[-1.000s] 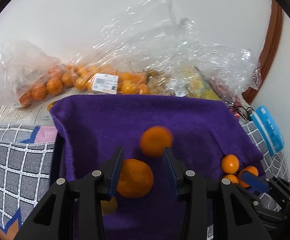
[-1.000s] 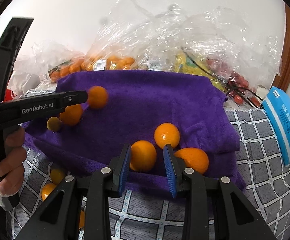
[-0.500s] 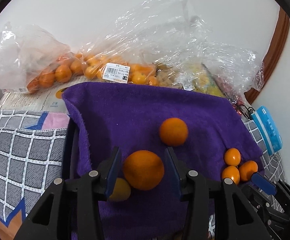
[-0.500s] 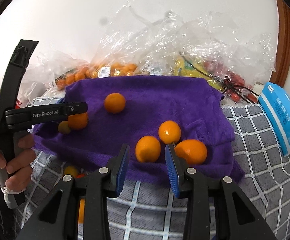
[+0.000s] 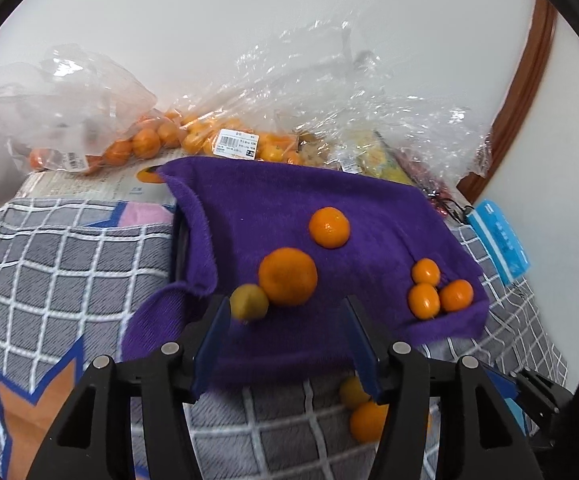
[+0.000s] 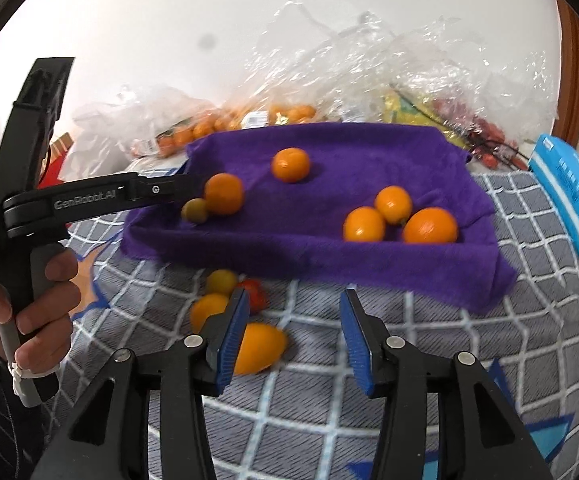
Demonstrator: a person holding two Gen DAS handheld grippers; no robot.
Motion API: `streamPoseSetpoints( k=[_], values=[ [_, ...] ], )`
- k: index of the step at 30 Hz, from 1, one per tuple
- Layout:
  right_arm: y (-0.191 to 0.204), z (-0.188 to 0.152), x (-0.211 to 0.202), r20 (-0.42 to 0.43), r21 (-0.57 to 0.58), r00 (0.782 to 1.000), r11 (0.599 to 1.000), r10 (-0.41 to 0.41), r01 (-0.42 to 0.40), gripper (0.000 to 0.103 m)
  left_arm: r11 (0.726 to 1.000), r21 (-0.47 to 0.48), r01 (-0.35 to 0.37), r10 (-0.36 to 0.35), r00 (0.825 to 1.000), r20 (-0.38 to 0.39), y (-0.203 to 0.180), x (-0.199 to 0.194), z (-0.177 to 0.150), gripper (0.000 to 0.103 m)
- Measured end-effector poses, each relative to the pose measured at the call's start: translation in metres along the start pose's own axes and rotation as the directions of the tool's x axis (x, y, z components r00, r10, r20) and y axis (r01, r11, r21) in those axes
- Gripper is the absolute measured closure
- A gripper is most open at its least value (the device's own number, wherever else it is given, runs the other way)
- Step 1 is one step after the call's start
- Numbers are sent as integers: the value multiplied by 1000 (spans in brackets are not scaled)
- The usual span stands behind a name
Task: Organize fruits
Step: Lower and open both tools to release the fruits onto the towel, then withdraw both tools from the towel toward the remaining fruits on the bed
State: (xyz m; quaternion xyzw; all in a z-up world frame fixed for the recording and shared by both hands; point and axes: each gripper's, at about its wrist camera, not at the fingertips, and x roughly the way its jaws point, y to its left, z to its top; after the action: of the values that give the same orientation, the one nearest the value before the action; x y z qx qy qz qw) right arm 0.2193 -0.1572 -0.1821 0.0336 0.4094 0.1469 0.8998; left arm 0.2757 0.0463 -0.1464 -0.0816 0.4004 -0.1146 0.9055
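My left gripper (image 5: 285, 340) and right gripper (image 6: 294, 330) gape apart, holding nothing. The large orange (image 5: 287, 276) sits mid-frame on the purple towel (image 5: 377, 216): round, firm, likely rolls; I'd pinch its widest middle.

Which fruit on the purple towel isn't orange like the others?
The small yellow-green fruit touching the big orange near the purple towel's left edge.

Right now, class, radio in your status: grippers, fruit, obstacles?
Left gripper open, empty. Right gripper open, empty. Six fruits on purple towel; loose fruit below. Nothing blocking.
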Motion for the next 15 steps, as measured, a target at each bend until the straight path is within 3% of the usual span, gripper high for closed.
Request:
streamPoseSetpoints(
  k=[15],
  values=[
    [28, -22, 26, -71, -92, 996, 994, -58, 52, 53, 1000, 3, -15, 15, 1000, -15, 32, -44, -58, 46]
  ],
)
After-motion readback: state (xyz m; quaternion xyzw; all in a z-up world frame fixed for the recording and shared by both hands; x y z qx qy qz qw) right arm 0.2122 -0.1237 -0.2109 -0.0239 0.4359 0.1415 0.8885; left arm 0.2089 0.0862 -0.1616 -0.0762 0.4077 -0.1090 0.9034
